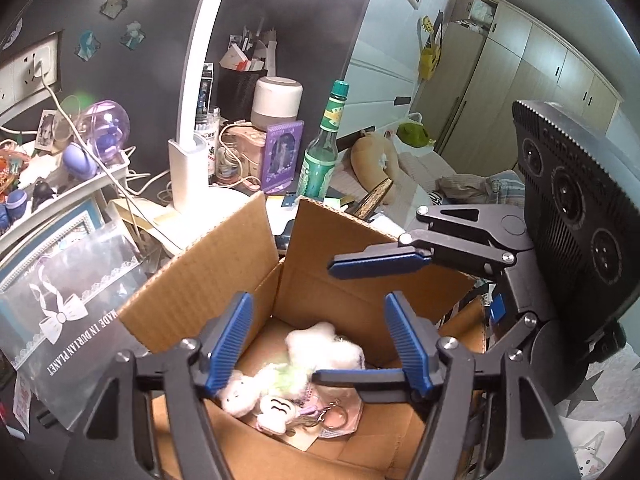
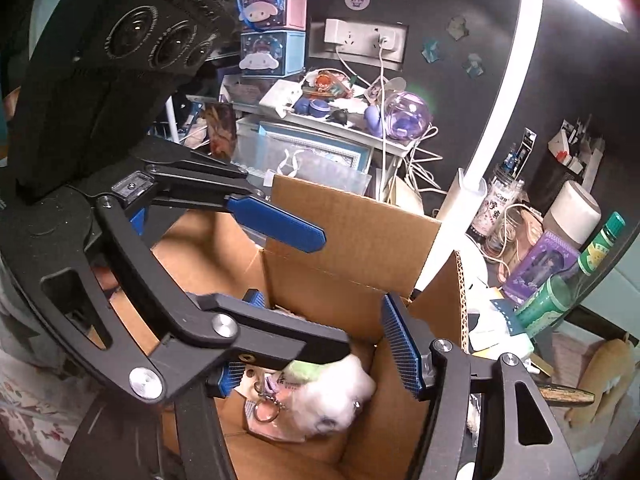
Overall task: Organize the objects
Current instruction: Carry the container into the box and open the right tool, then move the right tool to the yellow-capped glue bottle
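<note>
An open cardboard box sits on the cluttered desk, and it also shows in the right wrist view. Inside lie white plush toys and keychains with metal rings; the plush also shows in the right wrist view. My left gripper hangs open and empty over the box mouth. My right gripper is open and empty over the same box from the other side. Each gripper shows in the other's view: the right one and the left one.
A white desk lamp stands behind the box. A green glass bottle, a purple card box and a white cylinder stand beside it. A clear gift bag lies left. Shelves with trinkets stand behind.
</note>
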Demonstrator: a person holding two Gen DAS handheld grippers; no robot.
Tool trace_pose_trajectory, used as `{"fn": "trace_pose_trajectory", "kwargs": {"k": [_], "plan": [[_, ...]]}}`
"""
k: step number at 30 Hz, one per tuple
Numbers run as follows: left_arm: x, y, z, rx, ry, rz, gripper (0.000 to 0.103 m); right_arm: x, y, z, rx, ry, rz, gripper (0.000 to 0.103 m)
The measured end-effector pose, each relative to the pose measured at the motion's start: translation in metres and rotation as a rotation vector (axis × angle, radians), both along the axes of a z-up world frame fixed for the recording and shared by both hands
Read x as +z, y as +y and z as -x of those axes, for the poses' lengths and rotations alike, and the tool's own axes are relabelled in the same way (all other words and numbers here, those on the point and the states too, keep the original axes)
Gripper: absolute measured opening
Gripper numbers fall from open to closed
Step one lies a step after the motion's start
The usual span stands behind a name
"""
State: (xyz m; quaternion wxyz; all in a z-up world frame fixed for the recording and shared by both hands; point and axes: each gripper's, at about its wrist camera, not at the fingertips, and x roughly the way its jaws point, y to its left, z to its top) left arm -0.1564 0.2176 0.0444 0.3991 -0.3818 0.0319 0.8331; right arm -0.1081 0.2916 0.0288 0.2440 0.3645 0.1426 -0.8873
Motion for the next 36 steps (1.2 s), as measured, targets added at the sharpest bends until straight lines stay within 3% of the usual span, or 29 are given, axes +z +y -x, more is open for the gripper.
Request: {"fn": "trace_pose_trajectory", "kwargs": {"k": [10, 19, 29, 36], "plan": [[0.006, -0.015, -0.010, 0.039, 0.039, 0.003, 0.072, 0.000, -0.002, -0.003, -0.004, -0.005, -0.014, 0.057], [0.015, -0.055, -0.033, 0.092, 0.080, -0.026, 0.078, 0.012, -0.028, -0.017, 0.003, 0.027, -0.007, 0.057], [0.020, -0.156, -0.068, 0.263, 0.144, -0.051, 0.082, 0.023, -0.113, -0.037, 0.163, 0.054, 0.063, 0.058], [-0.005, -0.236, -0.092, 0.421, 0.141, -0.032, 0.082, -0.004, -0.189, -0.047, 0.315, -0.029, 0.091, 0.058]]}}
